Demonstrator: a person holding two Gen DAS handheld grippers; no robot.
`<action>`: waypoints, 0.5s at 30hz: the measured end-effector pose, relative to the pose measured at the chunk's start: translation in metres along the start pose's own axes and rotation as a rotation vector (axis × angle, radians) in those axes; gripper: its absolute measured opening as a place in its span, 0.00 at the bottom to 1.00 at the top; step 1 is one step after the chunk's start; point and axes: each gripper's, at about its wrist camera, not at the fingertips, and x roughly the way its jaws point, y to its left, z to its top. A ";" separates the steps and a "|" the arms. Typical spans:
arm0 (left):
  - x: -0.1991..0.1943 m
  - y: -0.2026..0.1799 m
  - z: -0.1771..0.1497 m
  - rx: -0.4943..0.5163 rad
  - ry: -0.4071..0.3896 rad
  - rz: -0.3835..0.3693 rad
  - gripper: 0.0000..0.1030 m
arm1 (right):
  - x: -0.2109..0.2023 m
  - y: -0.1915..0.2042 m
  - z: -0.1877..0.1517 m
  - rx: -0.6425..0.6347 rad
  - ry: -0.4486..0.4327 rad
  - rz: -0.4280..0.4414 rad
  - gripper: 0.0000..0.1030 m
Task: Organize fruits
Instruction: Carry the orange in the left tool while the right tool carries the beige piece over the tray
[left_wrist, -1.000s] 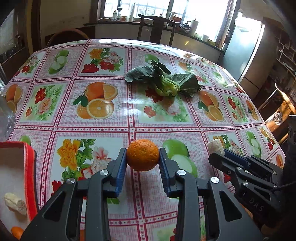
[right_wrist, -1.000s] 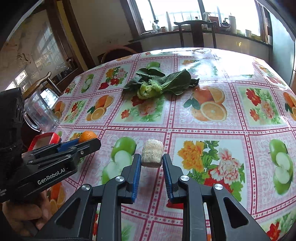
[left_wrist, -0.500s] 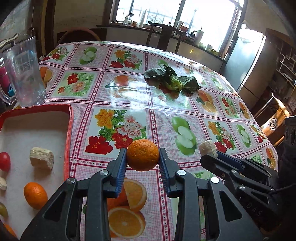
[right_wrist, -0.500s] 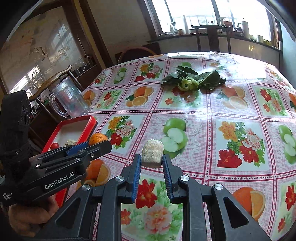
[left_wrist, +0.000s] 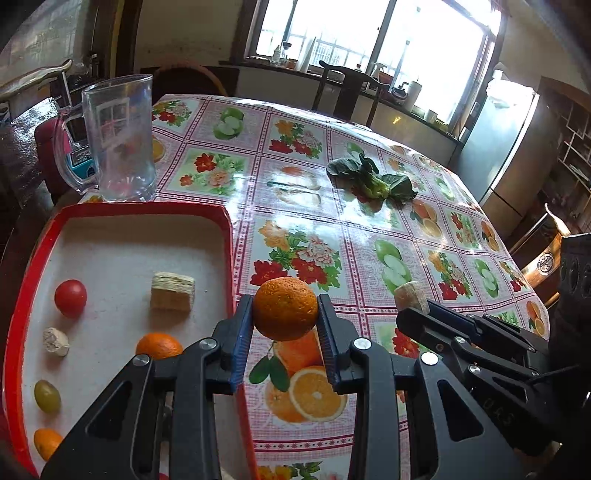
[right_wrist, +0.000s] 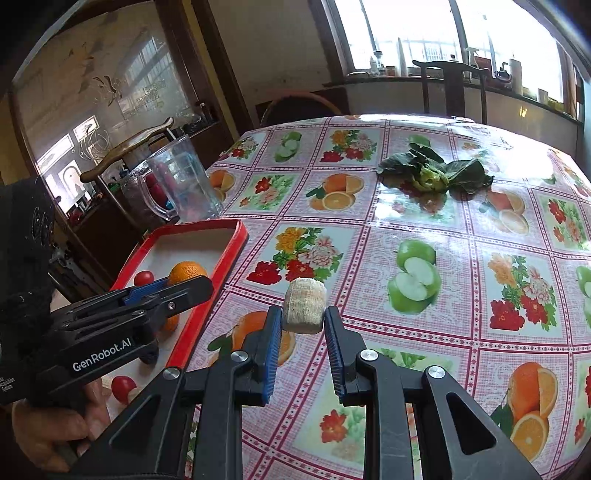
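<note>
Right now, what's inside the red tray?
The red-rimmed tray holds a red tomato, ridged beige block, orange mandarin and green grape; the left tongs hide its near end.

- The left wrist camera is sitting just behind the left gripper (left_wrist: 285, 314), looking forward and down along its jaws, close above the red tray (left_wrist: 229, 236) edge lying under and left of them.
- The right wrist camera is looking likewise past the right gripper (right_wrist: 303, 317), over the tablecloth (right_wrist: 461, 266).
- Both are sharing the tray (right_wrist: 218, 266), the glass mug (left_wrist: 118, 136) (right_wrist: 181, 181), the leafy greens (left_wrist: 373, 182) (right_wrist: 436, 173) ahead of the jaws, and each other's gripper (left_wrist: 413, 306) (right_wrist: 192, 286).
</note>
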 end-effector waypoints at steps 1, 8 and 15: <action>-0.003 0.004 0.000 -0.006 -0.004 0.003 0.30 | 0.001 0.004 0.001 -0.005 0.001 0.003 0.23; -0.016 0.031 0.002 -0.037 -0.025 0.022 0.30 | 0.006 0.028 0.005 -0.039 0.004 0.009 0.23; -0.023 0.054 0.003 -0.061 -0.038 0.035 0.30 | 0.010 0.048 0.012 -0.065 0.000 0.020 0.23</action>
